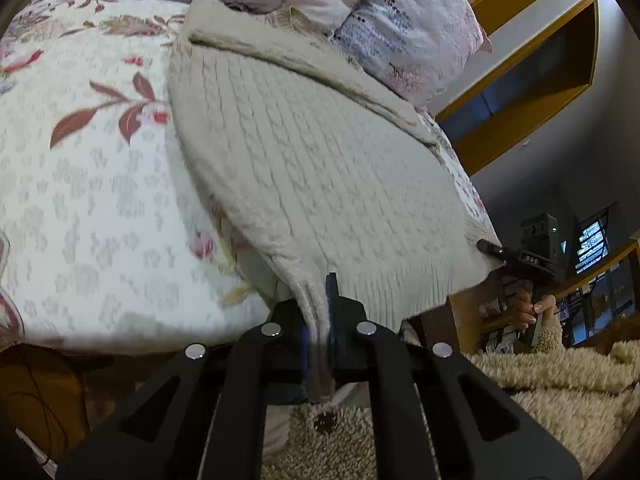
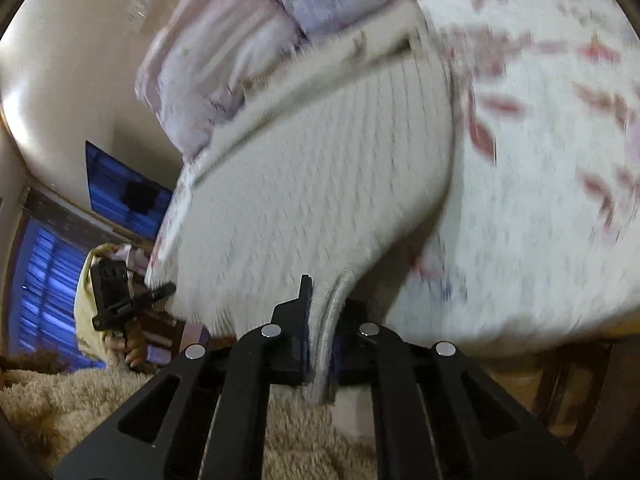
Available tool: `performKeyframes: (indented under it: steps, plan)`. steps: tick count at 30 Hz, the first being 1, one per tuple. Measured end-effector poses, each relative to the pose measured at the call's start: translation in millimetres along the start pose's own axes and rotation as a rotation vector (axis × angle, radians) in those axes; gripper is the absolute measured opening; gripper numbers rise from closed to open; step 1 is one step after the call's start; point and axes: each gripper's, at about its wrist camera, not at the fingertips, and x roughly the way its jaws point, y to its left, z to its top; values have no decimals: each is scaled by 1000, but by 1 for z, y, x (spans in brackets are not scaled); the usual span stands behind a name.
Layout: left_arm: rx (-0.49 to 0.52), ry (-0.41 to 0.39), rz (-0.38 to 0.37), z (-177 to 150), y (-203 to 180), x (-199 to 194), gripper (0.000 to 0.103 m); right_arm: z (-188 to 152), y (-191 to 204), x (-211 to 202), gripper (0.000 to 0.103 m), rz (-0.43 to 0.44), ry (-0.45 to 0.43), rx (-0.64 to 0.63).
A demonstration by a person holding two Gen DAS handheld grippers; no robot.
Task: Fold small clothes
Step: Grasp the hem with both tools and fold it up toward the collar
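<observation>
A cream cable-knit sweater lies spread on the bed, its ribbed hem hanging toward me over the near edge. My left gripper is shut on one hem corner, the knit pinched between its blue pads. In the right wrist view the same sweater fills the middle, and my right gripper is shut on the other hem corner. Each view also shows the opposite gripper at the far hem corner: the right gripper in the left wrist view, the left gripper in the right wrist view.
A floral quilt covers the bed, with lilac-print pillows beyond the sweater's collar. A person's hand in a fuzzy beige sleeve holds the other tool. A wood-framed wall niche and a dark window flank the bed.
</observation>
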Motion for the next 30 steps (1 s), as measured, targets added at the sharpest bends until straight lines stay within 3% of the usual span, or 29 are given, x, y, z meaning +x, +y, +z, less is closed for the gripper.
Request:
performKeyframes:
  steps: [5, 11, 17, 23, 30]
  plan:
    - [14, -116, 51, 25, -1, -24, 6, 21, 23, -25, 8, -90, -193, -112]
    - [-1, -270, 130, 73, -3, -45, 6, 40, 42, -28, 8, -211, -333, -210]
    - [-27, -318, 184, 124, -3, -40, 6, 65, 59, -30, 8, -296, -439, -292]
    - [9, -374, 234, 171, -10, -37, 6, 107, 76, -23, 8, -351, -527, -358]
    - [15, -408, 267, 231, -4, -16, 6, 167, 70, 1, 8, -353, -581, -322]
